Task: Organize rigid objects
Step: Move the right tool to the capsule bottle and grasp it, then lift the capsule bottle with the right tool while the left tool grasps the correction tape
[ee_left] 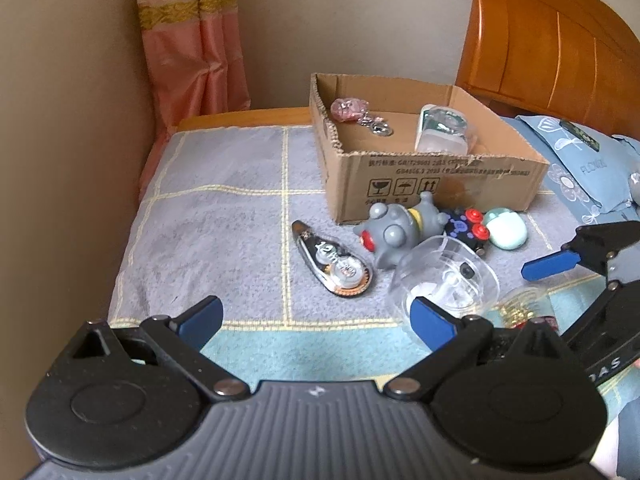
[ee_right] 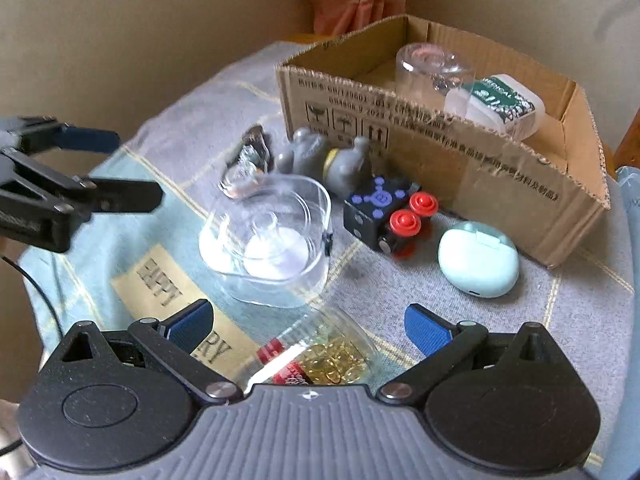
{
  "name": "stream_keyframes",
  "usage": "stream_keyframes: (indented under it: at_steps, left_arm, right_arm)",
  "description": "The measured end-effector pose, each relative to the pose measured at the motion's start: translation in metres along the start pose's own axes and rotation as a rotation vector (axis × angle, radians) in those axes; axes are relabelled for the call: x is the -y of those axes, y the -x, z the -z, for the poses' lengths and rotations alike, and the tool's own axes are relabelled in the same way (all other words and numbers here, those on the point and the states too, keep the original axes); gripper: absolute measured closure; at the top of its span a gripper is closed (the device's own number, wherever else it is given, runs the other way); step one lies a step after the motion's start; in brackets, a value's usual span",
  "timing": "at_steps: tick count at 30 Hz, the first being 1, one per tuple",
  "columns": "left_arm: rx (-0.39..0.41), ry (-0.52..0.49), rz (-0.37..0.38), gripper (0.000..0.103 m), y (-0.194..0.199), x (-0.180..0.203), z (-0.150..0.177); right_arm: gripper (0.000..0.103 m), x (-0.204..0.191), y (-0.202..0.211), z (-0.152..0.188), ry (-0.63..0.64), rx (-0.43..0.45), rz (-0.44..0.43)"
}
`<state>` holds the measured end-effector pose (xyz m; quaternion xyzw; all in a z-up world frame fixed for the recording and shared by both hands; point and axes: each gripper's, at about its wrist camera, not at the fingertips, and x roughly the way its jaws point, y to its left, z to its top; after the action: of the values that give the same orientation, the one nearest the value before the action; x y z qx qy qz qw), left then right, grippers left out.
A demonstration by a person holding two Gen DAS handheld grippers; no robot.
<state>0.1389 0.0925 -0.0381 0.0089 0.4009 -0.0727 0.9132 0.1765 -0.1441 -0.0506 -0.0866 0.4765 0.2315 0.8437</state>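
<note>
Cardboard box (ee_left: pixel 436 184) near far right corner of cloth-covered surface (ee_left: pixel 224 208); holds clear cup, white container, pink trinket.
Clear plastic case (ee_right: pixel 268 236) mid-surface, just before box.
Grey toy (ee_left: pixel 400 228), black cube (ee_right: pixel 380 212), mint case (ee_right: pixel 476 258) along box front wall.
Correction tape (ee_left: pixel 336 264) left of toy.
Clip jar (ee_right: pixel 324 356) lies between right gripper (ee_right: pixel 308 324) fingers, ungrasped.
Left gripper (ee_left: pixel 316 316): jaws spread, empty.
Right gripper: jaws spread.

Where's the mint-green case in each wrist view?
Left wrist: mint-green case, right of centre, just in front of the cardboard box.
Right wrist: mint-green case, right of centre, below the box's front wall.
Shared landmark: black cube with red knobs, immediately to its left.
</note>
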Motion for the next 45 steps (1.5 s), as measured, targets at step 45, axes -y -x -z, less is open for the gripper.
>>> stream_keyframes:
  at_steps: [45]
  left_arm:
    - [-0.124,-0.428,0.185,0.003,-0.027,0.018,0.029]
  right_arm:
    - [0.000,-0.007,0.013,0.028,0.199,0.057,0.057]
